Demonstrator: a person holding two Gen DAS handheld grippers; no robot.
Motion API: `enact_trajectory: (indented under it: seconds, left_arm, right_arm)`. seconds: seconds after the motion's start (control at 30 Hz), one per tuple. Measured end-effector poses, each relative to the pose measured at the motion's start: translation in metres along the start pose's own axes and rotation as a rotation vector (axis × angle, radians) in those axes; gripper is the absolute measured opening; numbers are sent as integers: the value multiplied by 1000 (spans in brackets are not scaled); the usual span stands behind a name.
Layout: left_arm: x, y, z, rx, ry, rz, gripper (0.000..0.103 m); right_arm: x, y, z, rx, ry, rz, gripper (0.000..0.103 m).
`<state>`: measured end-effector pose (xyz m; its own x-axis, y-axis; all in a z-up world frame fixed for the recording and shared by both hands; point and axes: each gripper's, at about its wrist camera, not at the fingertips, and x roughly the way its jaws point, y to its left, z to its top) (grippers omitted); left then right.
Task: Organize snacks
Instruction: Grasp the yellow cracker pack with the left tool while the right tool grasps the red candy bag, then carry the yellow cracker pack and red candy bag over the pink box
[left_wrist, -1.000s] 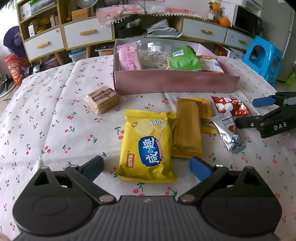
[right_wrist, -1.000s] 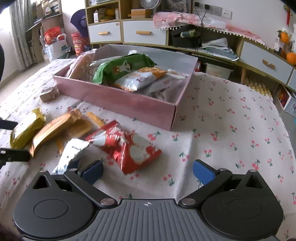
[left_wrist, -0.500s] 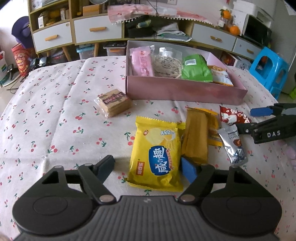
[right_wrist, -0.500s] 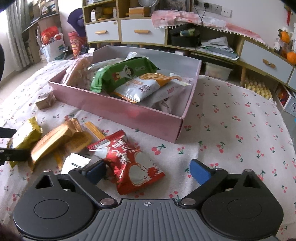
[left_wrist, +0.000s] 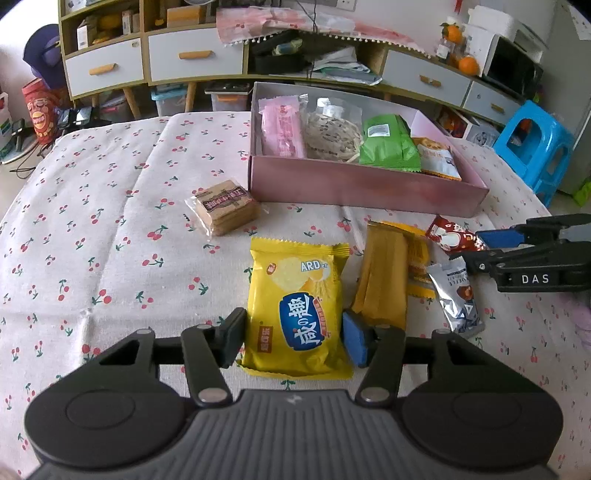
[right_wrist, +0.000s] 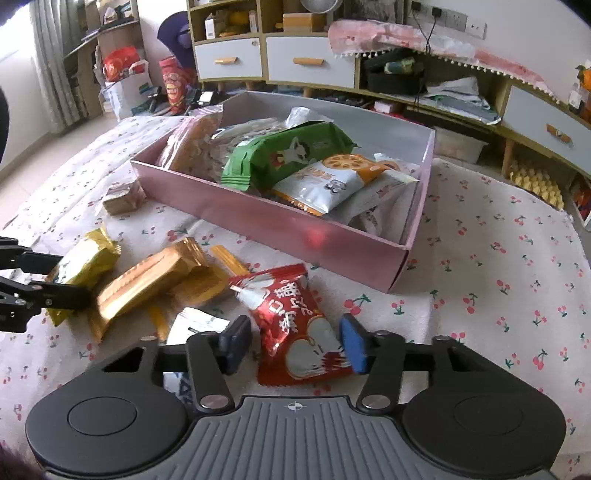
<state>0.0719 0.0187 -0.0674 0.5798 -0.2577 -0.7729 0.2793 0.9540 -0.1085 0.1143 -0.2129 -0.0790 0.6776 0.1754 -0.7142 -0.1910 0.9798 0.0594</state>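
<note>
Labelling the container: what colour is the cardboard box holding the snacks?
Pink cardboard box; clearest in the left wrist view.

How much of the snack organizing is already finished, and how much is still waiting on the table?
Done: several packets already lie in the pink box, among them the green packet. In hand: the left gripper is closing around the yellow packet, the right gripper around the red packet. Left on the tablecloth: the brown cracker pack, the orange bars and the silver sachet.
</note>
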Motion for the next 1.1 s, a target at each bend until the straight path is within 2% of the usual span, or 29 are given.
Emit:
enact_trajectory:
  seconds: [0.23,0.6,1.1]
  left_arm:
    - [-1,4,3,-52,17,-18,50]
    - [-3,10,8,-127,48,-57,50]
    - [-5,17,17,-225,82,-91,49]
  right_arm:
    - [-2,1,4,55,39,6,41]
    - [-11,-12,10,270,129,38,41]
    - [-25,-45,6,589,154,162,40]
